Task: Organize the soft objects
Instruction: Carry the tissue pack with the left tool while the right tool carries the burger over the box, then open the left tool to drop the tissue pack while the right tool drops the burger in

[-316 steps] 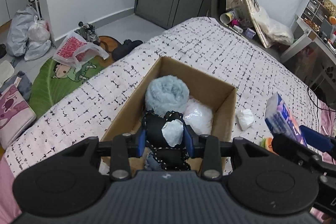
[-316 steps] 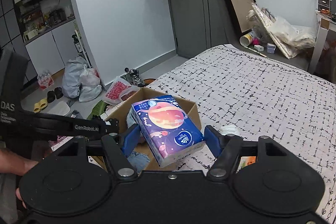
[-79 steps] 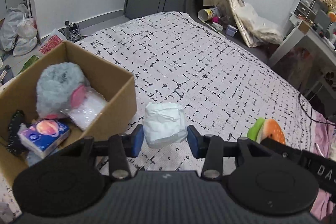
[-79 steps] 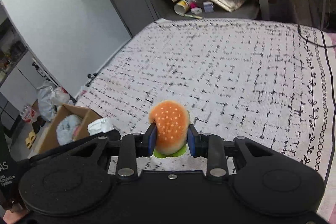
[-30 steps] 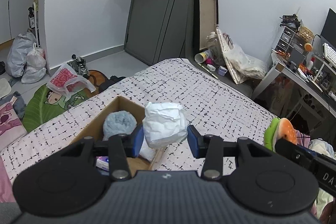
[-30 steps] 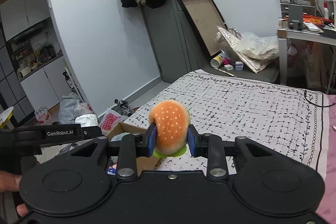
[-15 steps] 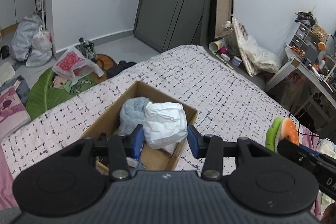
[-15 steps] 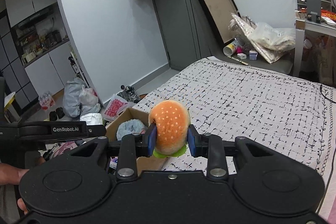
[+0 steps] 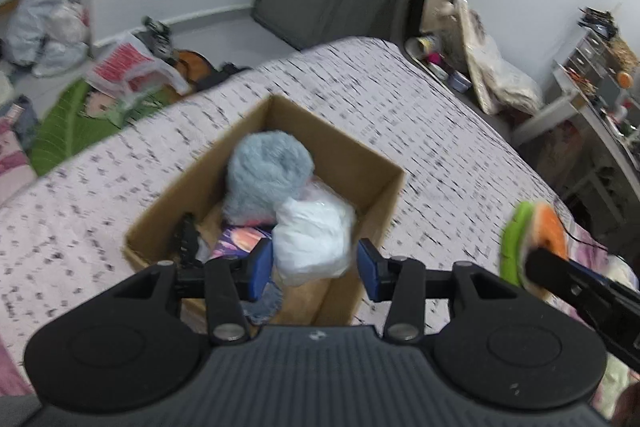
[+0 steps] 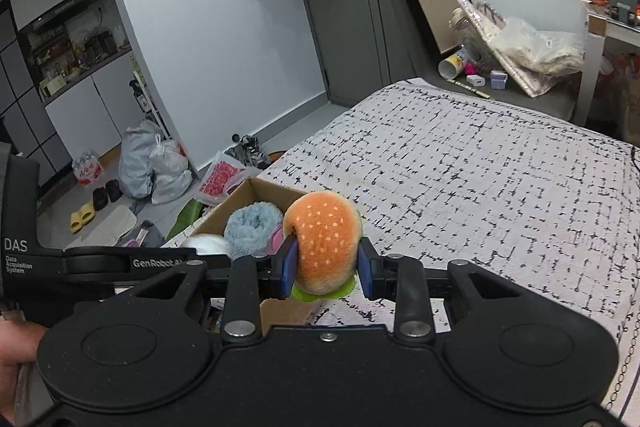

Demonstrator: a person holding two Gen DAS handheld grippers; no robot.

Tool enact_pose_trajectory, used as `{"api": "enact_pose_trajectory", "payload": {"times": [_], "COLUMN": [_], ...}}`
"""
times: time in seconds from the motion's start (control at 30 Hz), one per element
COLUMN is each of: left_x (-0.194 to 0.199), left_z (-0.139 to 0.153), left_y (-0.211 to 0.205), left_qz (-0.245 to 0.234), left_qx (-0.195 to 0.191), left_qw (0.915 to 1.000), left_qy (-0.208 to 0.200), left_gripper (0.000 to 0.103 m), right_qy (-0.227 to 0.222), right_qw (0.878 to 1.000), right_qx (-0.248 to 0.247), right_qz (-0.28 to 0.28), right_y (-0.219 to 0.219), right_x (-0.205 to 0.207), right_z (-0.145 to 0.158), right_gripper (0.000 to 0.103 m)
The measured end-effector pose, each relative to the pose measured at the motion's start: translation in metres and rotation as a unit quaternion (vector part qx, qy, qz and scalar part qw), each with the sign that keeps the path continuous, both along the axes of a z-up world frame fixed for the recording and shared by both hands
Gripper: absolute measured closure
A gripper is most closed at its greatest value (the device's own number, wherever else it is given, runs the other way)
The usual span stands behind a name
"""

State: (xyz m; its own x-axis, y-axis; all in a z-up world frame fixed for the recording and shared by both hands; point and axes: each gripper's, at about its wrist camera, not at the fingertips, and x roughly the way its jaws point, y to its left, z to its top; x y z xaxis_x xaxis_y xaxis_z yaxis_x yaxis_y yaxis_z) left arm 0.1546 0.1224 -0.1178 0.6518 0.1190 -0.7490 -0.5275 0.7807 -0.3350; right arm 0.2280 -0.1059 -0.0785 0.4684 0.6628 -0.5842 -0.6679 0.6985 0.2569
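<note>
The left gripper (image 9: 315,264) hangs over the box (image 9: 376,163) near the bed's (image 9: 432,131) edge, fingers apparently parted around the wad (image 9: 314,241); it may bounce out. The right gripper (image 10: 326,264) clamps the burger (image 10: 324,239).

The left gripper (image 9: 315,263) points downward, its 2 blue pads (image 9: 259,269) spread apart. The right gripper (image 10: 326,264) sits level, pads (image 10: 289,264) pressed inward. A hand (image 10: 18,355) shows at lower left.
</note>
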Motion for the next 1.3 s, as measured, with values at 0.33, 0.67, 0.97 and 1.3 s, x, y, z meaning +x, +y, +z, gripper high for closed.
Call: {"api": "enact_pose_trajectory", "payload": {"times": [0.33, 0.67, 0.97, 1.3], "left_x": [0.0, -0.002, -0.011, -0.025], "left_z": [-0.01, -0.005, 0.006, 0.028], "left_y": [0.03, 0.058, 0.069, 0.061], "left_qz": [0.009, 0.014, 0.013, 0.008], "left_qx": [-0.019, -0.02, -0.012, 0.019], "left_qw": [0.9995, 0.9994, 0.9996, 0.9995], "left_qy": [0.023, 0.025, 0.023, 0.025], "left_gripper": [0.053, 0.051, 0.05, 0.031], "right_qy": [0.018, 0.046, 0.083, 0.058], "right_qw": [1.0, 0.998, 0.993, 0.996], "right_qx": [-0.009, -0.022, -0.035, -0.031], "right_qz": [0.014, 0.04, 0.079, 0.052], "right_y": [0.031, 0.065, 0.083, 0.059], "right_x": [0.007, 0.003, -0.013, -0.017], "right_z": [-0.01, -0.022, -0.024, -0.005], "right_gripper": [0.072, 0.072, 0.034, 0.034]}}
